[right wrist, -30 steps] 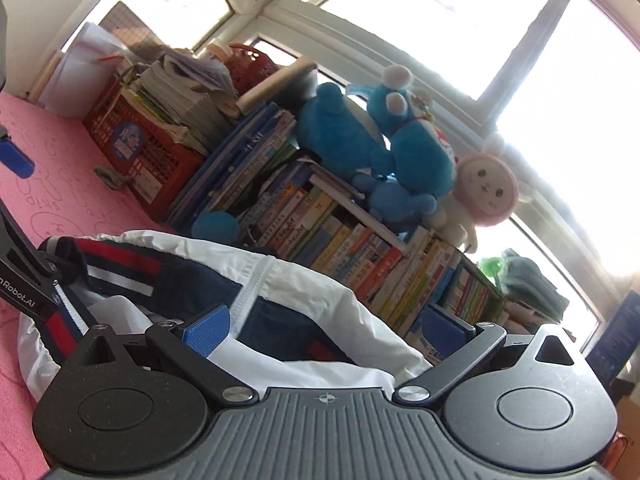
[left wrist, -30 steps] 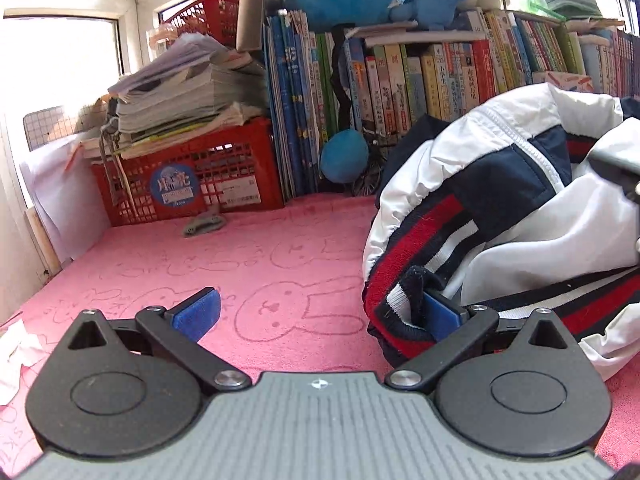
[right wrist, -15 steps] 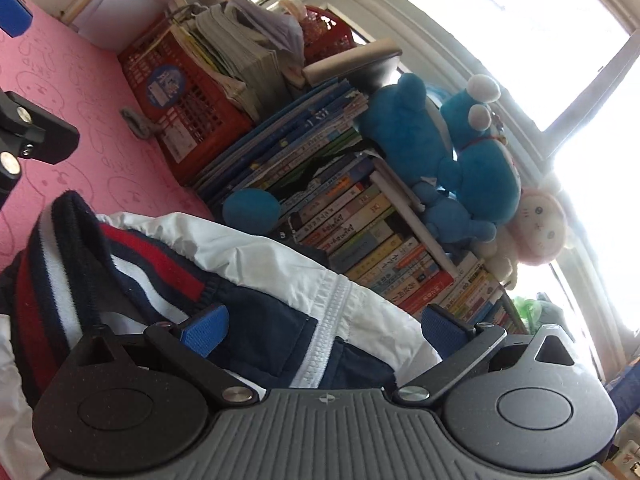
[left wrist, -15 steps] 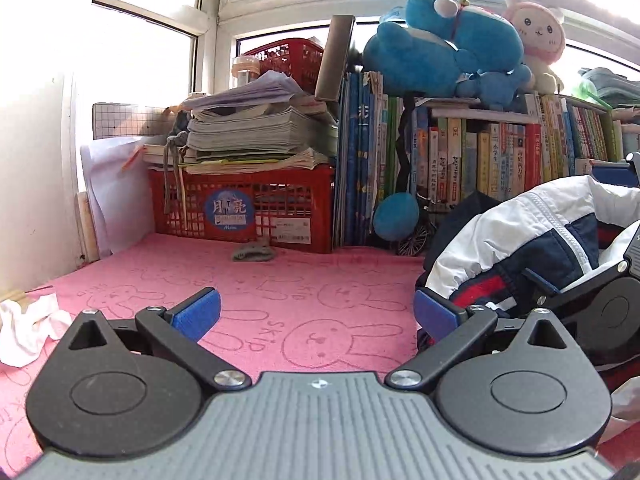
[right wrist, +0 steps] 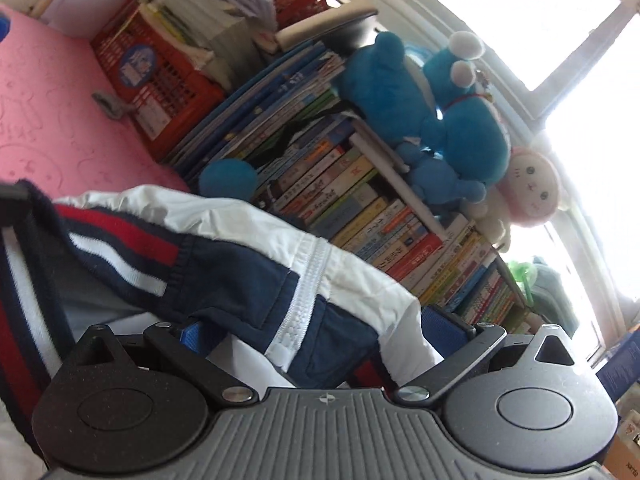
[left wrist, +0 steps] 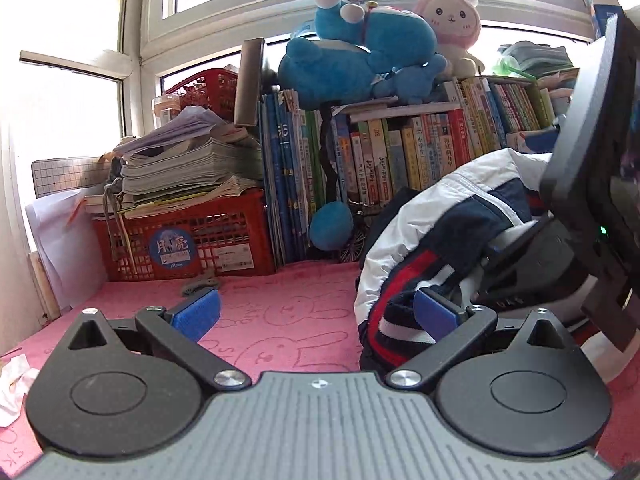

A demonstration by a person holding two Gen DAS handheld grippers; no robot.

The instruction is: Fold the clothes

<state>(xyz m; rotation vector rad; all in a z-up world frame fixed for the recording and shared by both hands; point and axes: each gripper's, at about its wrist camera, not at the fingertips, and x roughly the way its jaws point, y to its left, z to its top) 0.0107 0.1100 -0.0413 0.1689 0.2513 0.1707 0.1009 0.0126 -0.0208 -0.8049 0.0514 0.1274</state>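
Jaws on our left gripper [left wrist: 316,314] stand wide apart, its right pad touching the striped cuff of the white, navy and red jacket [left wrist: 436,224] heaped on the pink bunny-print mat [left wrist: 280,308]. Our right gripper [right wrist: 316,330] is spread too, jacket fabric draped between its pads, not clamped.

A jacket [left wrist: 436,236] lies bunched on the mat [left wrist: 280,320] at the right fingertip of the left gripper [left wrist: 316,314], its jaws spread wide. Ahead of that gripper, to the left, a crate [left wrist: 188,240] carries stacked papers [left wrist: 188,168]; right of the crate, books [left wrist: 400,152] stand behind the jacket, with plush toys [left wrist: 360,64] on top. Jacket folds sit between the spread jaws of the right gripper [right wrist: 320,328].
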